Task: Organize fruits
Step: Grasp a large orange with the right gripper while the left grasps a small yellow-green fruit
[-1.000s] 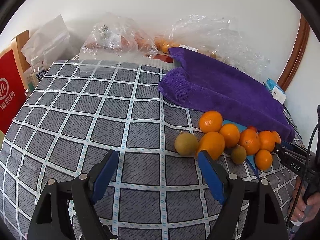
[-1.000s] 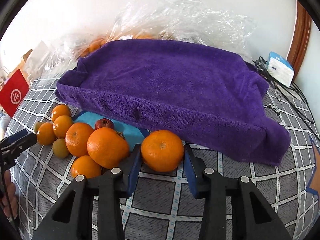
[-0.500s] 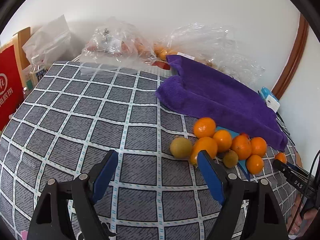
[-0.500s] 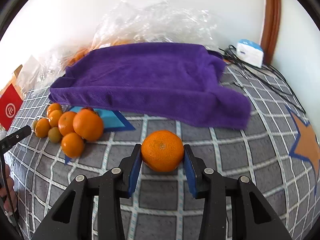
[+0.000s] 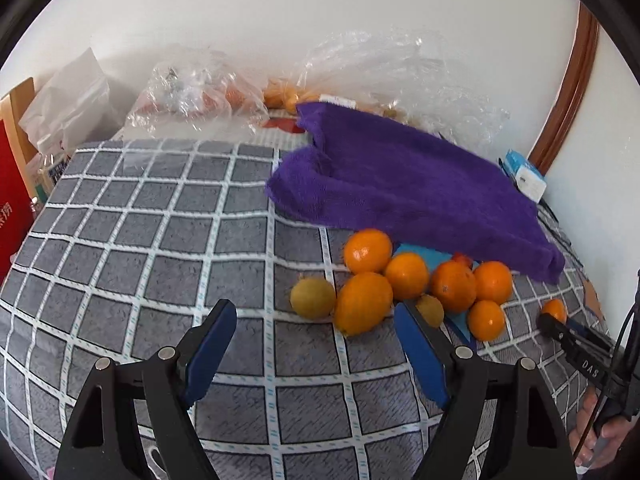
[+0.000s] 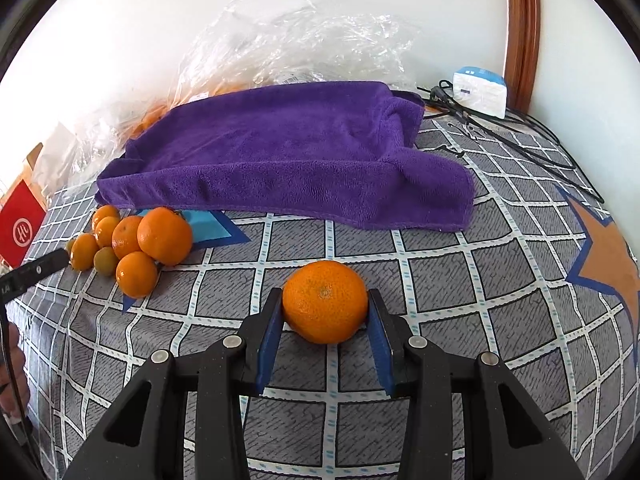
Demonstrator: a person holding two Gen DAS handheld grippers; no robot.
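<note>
An orange [image 6: 325, 302] sits between the blue pads of my right gripper [image 6: 325, 314], which is shut on it low over the checked cloth, to the right of the fruit pile [image 6: 136, 244]. In the left wrist view that gripper [image 5: 560, 326] shows at the right edge with the orange [image 5: 554, 310] at its tip. The pile [image 5: 404, 280] holds several oranges and two small yellow-green fruits, one of them [image 5: 312, 298] at its left end. My left gripper [image 5: 316, 324] hangs open and empty just in front of the pile, its right finger [image 5: 420, 344] close to the fruits.
A purple towel [image 5: 400, 184] lies behind the pile. Clear plastic bags [image 5: 192, 96] with more fruit line the wall. A red box [image 5: 10, 216] stands at the left edge. A white and blue box [image 6: 480, 90] and black cables [image 6: 520, 136] lie at the back right.
My right gripper has carried the orange rightward, away from the pile and the towel's front edge. My left gripper has stayed almost still and open.
</note>
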